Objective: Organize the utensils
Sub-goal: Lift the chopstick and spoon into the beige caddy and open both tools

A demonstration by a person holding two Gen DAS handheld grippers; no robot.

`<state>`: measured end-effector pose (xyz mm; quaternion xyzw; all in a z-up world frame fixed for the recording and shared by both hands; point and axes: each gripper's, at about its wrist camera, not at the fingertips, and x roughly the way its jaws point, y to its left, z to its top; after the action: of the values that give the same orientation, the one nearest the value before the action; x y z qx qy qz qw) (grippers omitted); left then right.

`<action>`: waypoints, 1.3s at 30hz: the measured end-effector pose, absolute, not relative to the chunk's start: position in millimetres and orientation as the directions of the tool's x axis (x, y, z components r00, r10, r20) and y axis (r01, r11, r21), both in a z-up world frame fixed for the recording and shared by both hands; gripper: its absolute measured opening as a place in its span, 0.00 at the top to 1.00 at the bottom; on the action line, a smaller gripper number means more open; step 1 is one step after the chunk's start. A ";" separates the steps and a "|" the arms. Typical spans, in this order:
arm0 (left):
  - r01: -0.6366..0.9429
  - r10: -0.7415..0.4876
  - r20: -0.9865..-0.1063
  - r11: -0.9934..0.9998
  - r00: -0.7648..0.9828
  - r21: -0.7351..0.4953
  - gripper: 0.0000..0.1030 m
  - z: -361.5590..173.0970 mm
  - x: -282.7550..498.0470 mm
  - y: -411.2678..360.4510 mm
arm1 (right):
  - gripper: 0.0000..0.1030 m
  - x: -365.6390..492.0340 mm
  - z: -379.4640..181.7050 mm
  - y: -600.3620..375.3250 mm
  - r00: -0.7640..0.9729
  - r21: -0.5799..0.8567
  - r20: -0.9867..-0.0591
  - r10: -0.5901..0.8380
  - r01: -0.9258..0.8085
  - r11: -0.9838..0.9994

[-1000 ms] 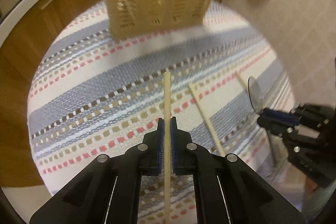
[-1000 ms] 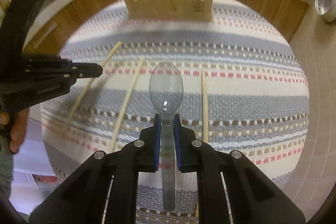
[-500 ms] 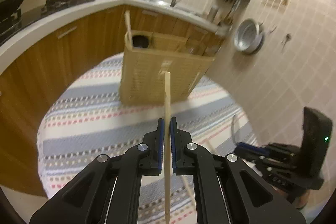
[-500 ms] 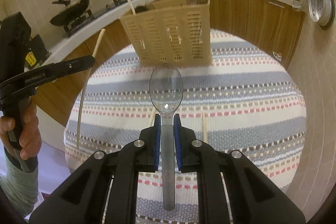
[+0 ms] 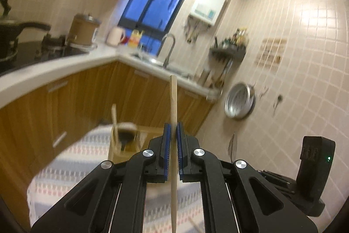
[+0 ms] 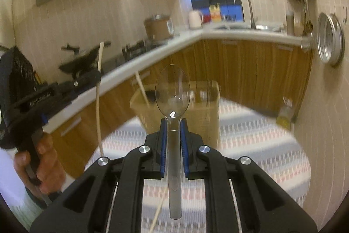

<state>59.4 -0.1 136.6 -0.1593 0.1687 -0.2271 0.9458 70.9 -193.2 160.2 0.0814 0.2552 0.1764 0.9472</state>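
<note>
Carry step: left gripper (image 5: pixel 172 141) clamped on chopstick (image 5: pixel 173 102), right gripper (image 6: pixel 173 137) clamped on clear spoon (image 6: pixel 172 88); basket (image 6: pixel 202 110) ahead, below both. Next, probably: tip ends down over its openings

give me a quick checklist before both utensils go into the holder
1. Left gripper jaws shut on chopstick: ok.
2. Right gripper jaws shut on clear spoon: ok.
3. Utensil holder upright on striped cloth: ok.
4. Holder ahead of and below both utensils: ok.
5. Free slot for each utensil: cannot tell, blurred; one chopstick already inside.
6. Grippers apart from each other: ok.
</note>
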 end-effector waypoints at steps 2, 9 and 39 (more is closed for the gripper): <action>0.381 -0.471 -0.208 0.852 0.857 -0.361 0.96 146.2 67.0 -3.6 | 0.90 82.1 169.5 -191.3 0.824 0.244 -0.425 0.376 -0.296 0.924; 0.377 -0.429 -0.102 0.866 0.897 -0.330 0.96 164.8 89.9 -20.2 | 0.90 124.8 192.3 -194.1 0.893 0.250 -0.296 0.340 -0.272 0.929; 0.232 -0.265 -0.062 0.918 0.962 -0.321 0.96 96.6 165.6 -43.4 | 0.90 196.1 123.0 -188.0 0.944 0.182 -0.192 0.269 -0.235 0.955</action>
<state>165.6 -43.4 96.6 -0.1571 0.0523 -0.1270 0.9780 196.1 -188.0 123.0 0.0784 0.1079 0.1282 0.9827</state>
